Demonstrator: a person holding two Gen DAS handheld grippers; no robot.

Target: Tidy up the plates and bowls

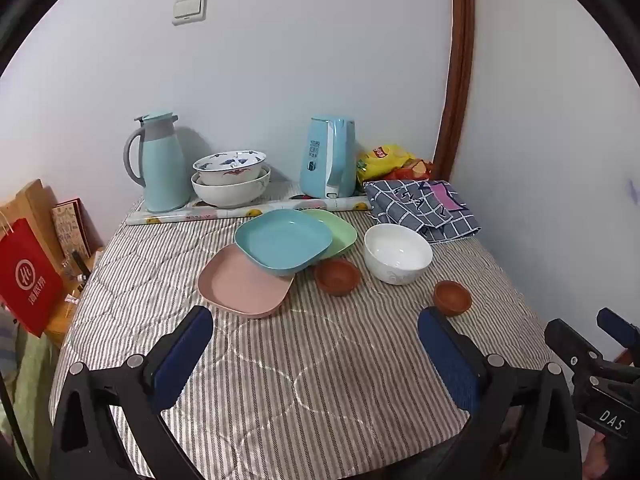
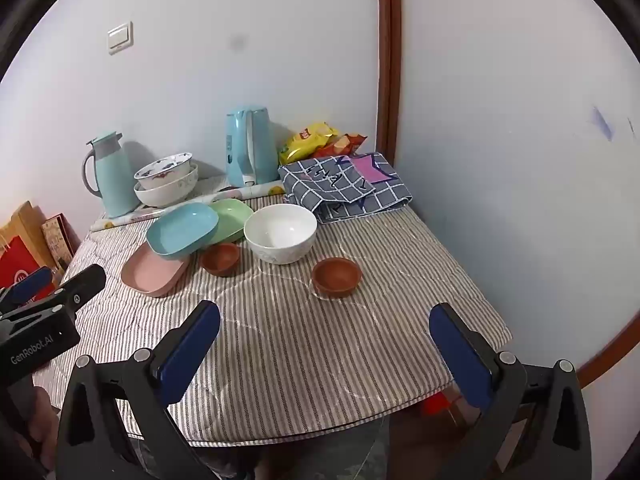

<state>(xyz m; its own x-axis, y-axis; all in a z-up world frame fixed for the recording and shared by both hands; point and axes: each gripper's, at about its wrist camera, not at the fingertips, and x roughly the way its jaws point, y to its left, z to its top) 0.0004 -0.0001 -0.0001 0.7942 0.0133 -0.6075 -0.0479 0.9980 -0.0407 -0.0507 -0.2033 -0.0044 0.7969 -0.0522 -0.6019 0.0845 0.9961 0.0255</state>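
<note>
On the striped tablecloth (image 1: 320,360) (image 2: 300,340) three square plates overlap: a blue plate (image 1: 283,238) (image 2: 182,230) rests on a pink plate (image 1: 244,284) (image 2: 154,274) and a green plate (image 1: 338,228) (image 2: 232,218). A white bowl (image 1: 398,252) (image 2: 280,232) stands to their right. One small brown bowl (image 1: 338,276) (image 2: 220,258) sits by the plates, another brown bowl (image 1: 452,297) (image 2: 336,276) nearer the front right. Two patterned bowls (image 1: 231,178) (image 2: 166,180) are nested at the back. My left gripper (image 1: 316,320) and right gripper (image 2: 326,318) hover open and empty over the front of the table.
At the back stand a light blue thermos jug (image 1: 162,160) (image 2: 110,172), a blue kettle (image 1: 330,156) (image 2: 250,144), snack bags (image 1: 390,160) (image 2: 316,138) and a folded checked cloth (image 1: 424,208) (image 2: 344,188). Walls close the back and right. Paper bags (image 1: 28,272) stand left of the table.
</note>
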